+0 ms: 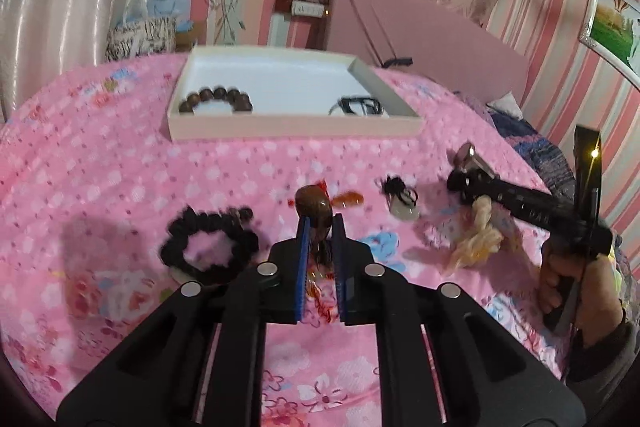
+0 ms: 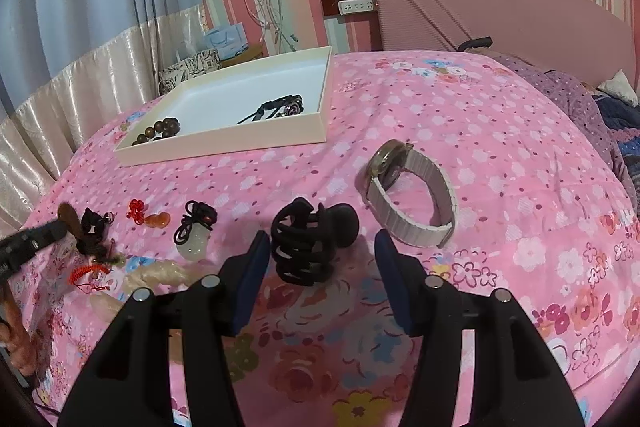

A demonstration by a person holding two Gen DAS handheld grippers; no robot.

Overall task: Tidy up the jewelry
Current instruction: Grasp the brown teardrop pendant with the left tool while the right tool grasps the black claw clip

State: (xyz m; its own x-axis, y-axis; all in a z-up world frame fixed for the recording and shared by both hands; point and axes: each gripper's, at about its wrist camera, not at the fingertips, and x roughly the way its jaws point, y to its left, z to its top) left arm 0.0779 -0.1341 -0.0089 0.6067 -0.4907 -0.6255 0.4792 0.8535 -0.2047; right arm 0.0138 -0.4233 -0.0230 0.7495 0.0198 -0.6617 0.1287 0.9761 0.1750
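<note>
Jewelry lay scattered on the bed [image 2: 500, 155] while the left gripper [image 1: 320, 223] clamped a brown pendant [image 1: 314, 207] and the right gripper [image 2: 320, 247] stood open around a black hair claw [image 2: 312, 239].

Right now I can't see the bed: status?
Left gripper shut on brown bead pendant. Right gripper open over black claw clip. Nothing blocking white tray.

Black bead bracelet [image 1: 210, 247] motion-blurred; pendant [image 1: 316, 215] cord hidden between jaws.

One tray [image 2: 320, 131] is seen, with one bead bracelet [image 2: 158, 131] and one black cord piece [image 2: 276, 107] inside. One watch [image 2: 408, 195] and one hair claw [image 2: 312, 239] are counted on the bed.
</note>
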